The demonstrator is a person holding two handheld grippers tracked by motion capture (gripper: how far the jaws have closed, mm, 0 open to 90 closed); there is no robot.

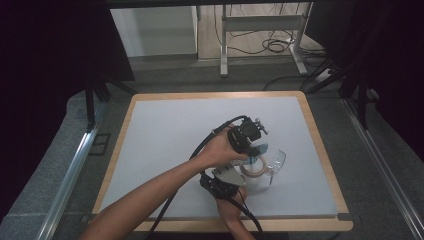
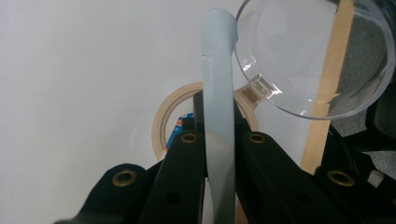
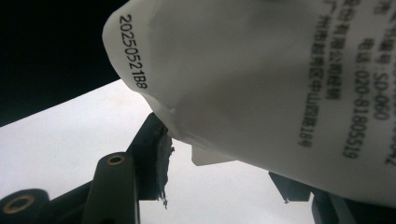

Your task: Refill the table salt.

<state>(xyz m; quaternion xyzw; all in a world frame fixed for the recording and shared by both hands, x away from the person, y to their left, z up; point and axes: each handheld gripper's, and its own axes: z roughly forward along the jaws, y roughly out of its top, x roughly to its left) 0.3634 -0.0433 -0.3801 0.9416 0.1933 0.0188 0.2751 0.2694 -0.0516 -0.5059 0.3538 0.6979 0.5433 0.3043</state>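
A thin pale blue packet stands edge-on between the black jaws of my left gripper, which is shut on it. From above, this gripper sits right of the table's middle, the blue packet at its tip. My right gripper, with its grey plate, lies just nearer the person. Its jaws close on a white packet printed with a date code and text. Whether the two grippers hold one packet I cannot tell. A beige tape roll lies under them, beside a clear stemmed cup.
The white mat has a wooden border, and the grippers work near its right side. In the left gripper view the tape roll and the cup lie just past the jaws. Metal rails, a desk frame and cables surround the table.
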